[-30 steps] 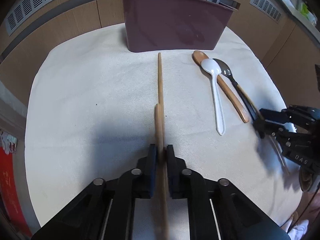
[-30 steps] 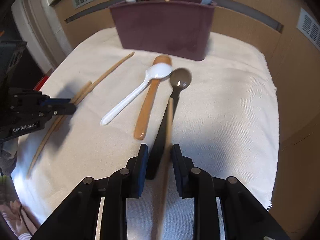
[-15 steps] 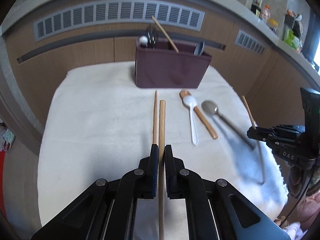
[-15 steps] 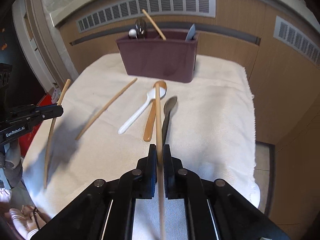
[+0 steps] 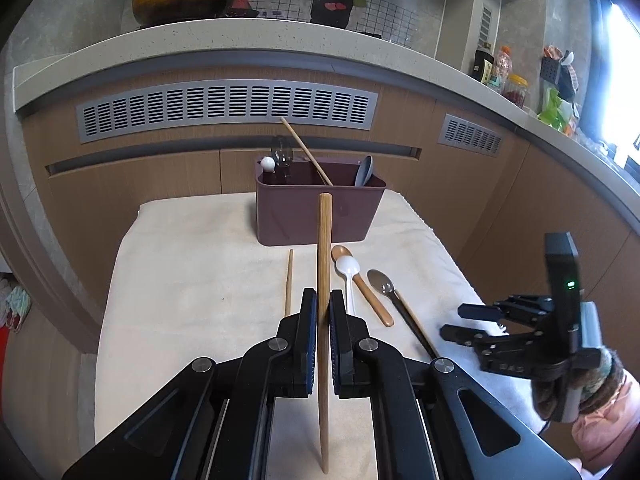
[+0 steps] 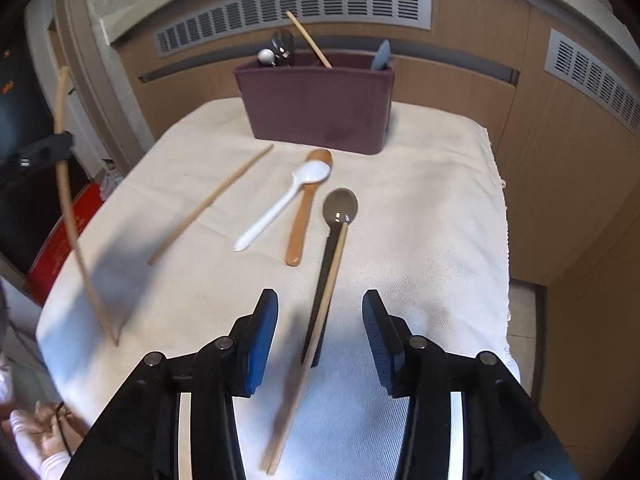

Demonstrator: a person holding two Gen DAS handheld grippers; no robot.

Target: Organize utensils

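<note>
My left gripper (image 5: 319,312) is shut on a wooden chopstick (image 5: 323,264) and holds it upright above the cloth; the stick's lower tip rests near the cloth. My right gripper (image 6: 320,328) is open, and a second wooden chopstick (image 6: 320,312) lies loose between its jaws across the dark spoon (image 6: 339,208). A third chopstick (image 6: 212,202) lies on the cloth at the left. A white spoon (image 6: 288,196) and a wooden spoon (image 6: 306,204) lie side by side. The maroon utensil holder (image 6: 320,108) stands at the back with several utensils in it.
A cream cloth (image 6: 420,208) covers the small table, with edges dropping off on the left, right and front. Wooden cabinets with grey vents (image 5: 224,106) stand close behind. The right gripper (image 5: 516,336) shows at the right of the left wrist view.
My right gripper has opened and let go of its chopstick, which has dropped onto the dark spoon. My left gripper has risen and pulled back with its chopstick.
</note>
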